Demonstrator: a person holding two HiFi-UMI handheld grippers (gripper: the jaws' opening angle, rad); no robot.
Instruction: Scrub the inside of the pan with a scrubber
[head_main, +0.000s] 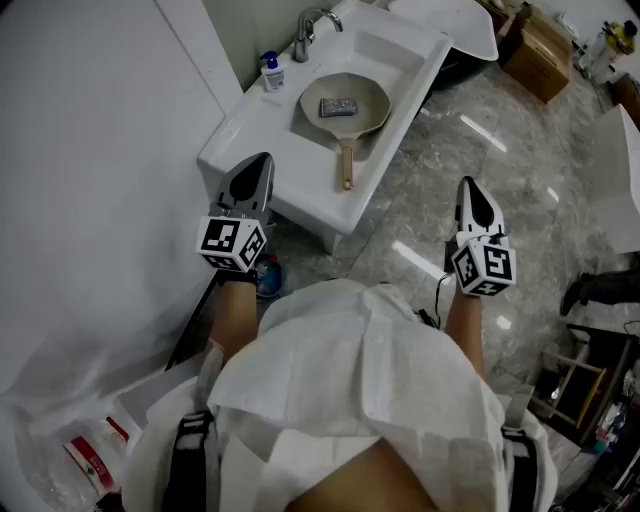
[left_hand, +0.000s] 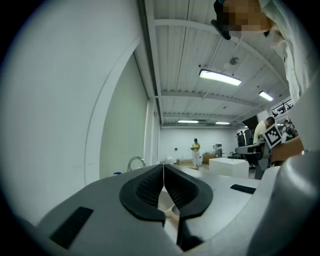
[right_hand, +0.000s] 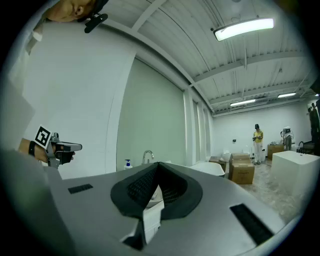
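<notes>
Left gripper (head_main: 258, 166) and right gripper (head_main: 468, 184) hung near the body in the head view, well short of the pan (head_main: 372, 98) on the sink (head_main: 300, 195), with the scrubber (head_main: 339, 107) lying inside the pan. Left gripper view: jaws closed together, empty. Right gripper view: the same. One pair of jaws should probably open before reaching the scrubber, while the other gripper steadies the handle (head_main: 347, 165).

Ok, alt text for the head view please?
A beige frying pan holding a grey scrubber sits on a white sink, handle toward the person. The left gripper and right gripper, both shut and empty, are held short of it.
</notes>
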